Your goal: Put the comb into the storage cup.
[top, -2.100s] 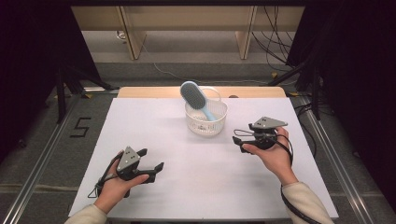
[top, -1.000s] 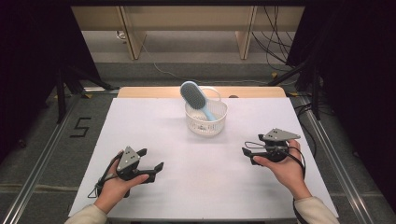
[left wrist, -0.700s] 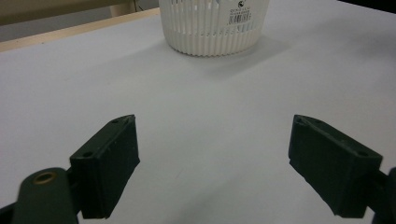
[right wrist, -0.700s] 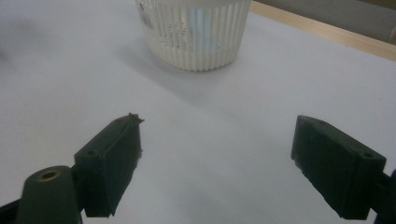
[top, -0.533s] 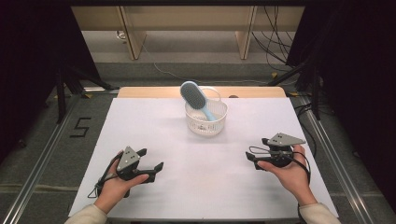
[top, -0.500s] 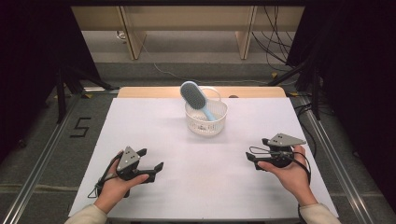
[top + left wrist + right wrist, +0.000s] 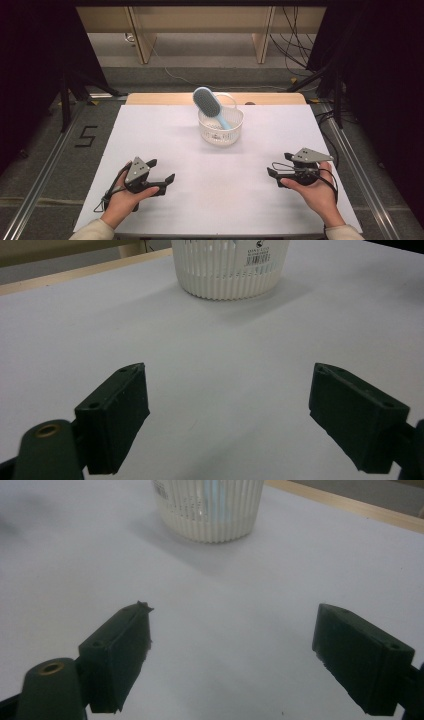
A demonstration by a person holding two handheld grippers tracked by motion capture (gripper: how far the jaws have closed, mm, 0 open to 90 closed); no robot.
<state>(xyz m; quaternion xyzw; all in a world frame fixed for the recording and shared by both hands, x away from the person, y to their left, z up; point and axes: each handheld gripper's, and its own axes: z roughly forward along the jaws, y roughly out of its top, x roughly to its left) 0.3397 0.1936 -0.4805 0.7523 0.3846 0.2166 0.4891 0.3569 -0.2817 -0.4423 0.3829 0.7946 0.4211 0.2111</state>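
Observation:
A white ribbed basket (image 7: 220, 131) stands at the far middle of the white table (image 7: 220, 170), and a light blue hairbrush (image 7: 209, 104) leans in it with its head up and to the left. The basket (image 7: 231, 267) also appears ahead of the left jaws and the basket (image 7: 210, 510) ahead of the right jaws. My left gripper (image 7: 161, 176) rests low at the near left, open, nothing between its jaws. My right gripper (image 7: 273, 170) is at the near right, open and empty too. In the gripper views, the left gripper (image 7: 230, 425) and the right gripper (image 7: 232, 662) have their jaws wide apart over bare table.
The table's wooden far edge (image 7: 160, 98) lies behind the basket. Grey floor with a painted "5" (image 7: 86, 136) runs along the left, metal rails (image 7: 350, 160) on the right, and cables (image 7: 295, 30) trail at the back. Bare table spreads between the two hands.
My right hand has drawn its gripper back from beside the basket toward the near right edge of the table. The left gripper has stayed put.

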